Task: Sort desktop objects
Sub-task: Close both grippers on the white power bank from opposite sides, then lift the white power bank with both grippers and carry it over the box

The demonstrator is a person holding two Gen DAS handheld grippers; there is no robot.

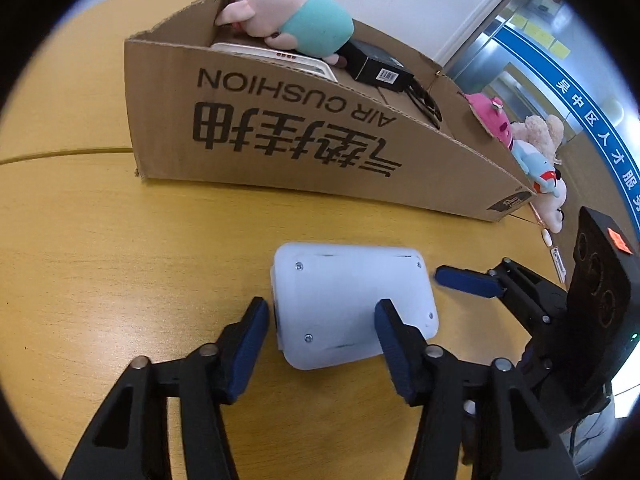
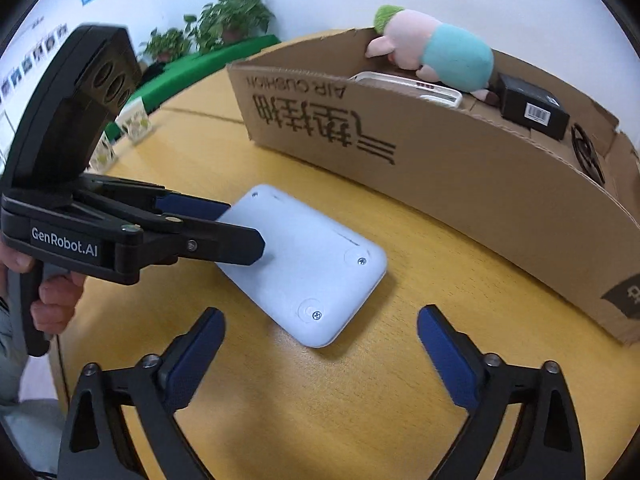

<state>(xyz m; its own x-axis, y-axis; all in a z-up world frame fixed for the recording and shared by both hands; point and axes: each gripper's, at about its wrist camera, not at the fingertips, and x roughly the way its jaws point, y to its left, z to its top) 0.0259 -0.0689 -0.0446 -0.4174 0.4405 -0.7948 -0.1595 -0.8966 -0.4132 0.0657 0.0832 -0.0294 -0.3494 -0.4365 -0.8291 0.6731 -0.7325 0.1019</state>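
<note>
A flat white device lies back up, screws showing, on the wooden table in front of a cardboard box. My left gripper is open over the device's left end: one finger stands just off its edge, the other over its back. In the right wrist view the left gripper straddles the far corner of the device, and no firm pinch shows. My right gripper is wide open around the device's near end, touching nothing. One of its fingers shows beside the device.
The box holds a pink and teal plush pig, a white flat gadget, a small black carton and dark glasses. More plush toys lie past its right end. Small cards stand at the table's far edge.
</note>
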